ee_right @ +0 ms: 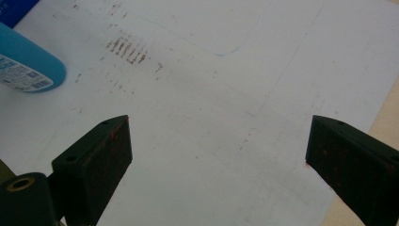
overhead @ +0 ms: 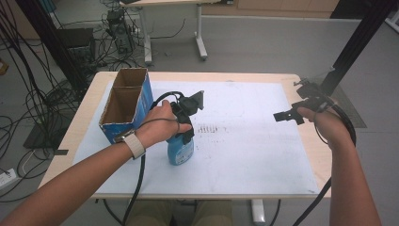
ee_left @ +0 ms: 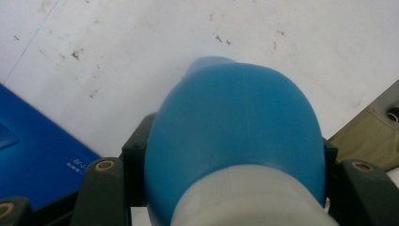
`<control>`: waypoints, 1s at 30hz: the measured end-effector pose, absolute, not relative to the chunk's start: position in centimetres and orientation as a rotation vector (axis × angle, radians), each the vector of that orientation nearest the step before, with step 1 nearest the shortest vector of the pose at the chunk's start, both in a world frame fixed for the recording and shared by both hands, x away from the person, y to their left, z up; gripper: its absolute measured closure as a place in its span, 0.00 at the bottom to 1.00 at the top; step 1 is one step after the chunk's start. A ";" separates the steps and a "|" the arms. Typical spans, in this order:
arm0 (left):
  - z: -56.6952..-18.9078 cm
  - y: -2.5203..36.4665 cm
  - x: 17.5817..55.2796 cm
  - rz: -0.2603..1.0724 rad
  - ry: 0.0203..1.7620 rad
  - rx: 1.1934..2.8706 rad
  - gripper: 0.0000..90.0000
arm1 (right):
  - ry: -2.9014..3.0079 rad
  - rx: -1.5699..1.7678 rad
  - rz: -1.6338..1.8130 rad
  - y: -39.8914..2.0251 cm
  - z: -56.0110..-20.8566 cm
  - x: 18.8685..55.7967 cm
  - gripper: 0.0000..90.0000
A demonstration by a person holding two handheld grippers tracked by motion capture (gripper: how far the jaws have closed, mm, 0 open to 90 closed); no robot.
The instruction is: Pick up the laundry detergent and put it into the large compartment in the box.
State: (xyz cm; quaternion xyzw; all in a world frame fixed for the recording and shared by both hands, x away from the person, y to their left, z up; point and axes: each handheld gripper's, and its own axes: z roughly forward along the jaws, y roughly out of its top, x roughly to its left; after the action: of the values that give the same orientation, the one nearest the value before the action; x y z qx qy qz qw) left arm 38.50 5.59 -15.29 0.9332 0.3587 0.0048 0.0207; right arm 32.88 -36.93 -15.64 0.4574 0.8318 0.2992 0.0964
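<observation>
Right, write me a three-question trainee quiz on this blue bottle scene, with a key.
1. True or false: the left gripper has its jaws clamped on the blue plastic bottle with the printed label.
2. Which holds nothing between its jaws? A) left gripper B) right gripper
3. Fill in: the open blue cardboard box with two compartments stands on the white sheet to the bottle's ____ in the high view.

Key: 1 true: the jaws press the bottle's two sides near its pale neck. 2 B: its jaws stand wide apart above the bare sheet. 3 left.
</observation>
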 end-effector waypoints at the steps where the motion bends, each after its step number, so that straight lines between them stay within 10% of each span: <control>1: -15.3 5.6 38.5 0.015 1.113 2.894 0.43 | 2.464 1.355 0.886 -36.9 -15.6 32.9 0.08; 30: -15.3 5.6 38.5 0.015 1.115 2.894 0.43 | 2.464 1.353 0.885 -36.8 -15.6 32.9 0.08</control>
State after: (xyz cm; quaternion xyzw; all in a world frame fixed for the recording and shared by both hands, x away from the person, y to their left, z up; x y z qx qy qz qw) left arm 38.51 5.57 -15.28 0.9329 0.3595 0.0049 0.0200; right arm 32.92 -36.80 -15.60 0.4569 0.8322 0.2989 0.0970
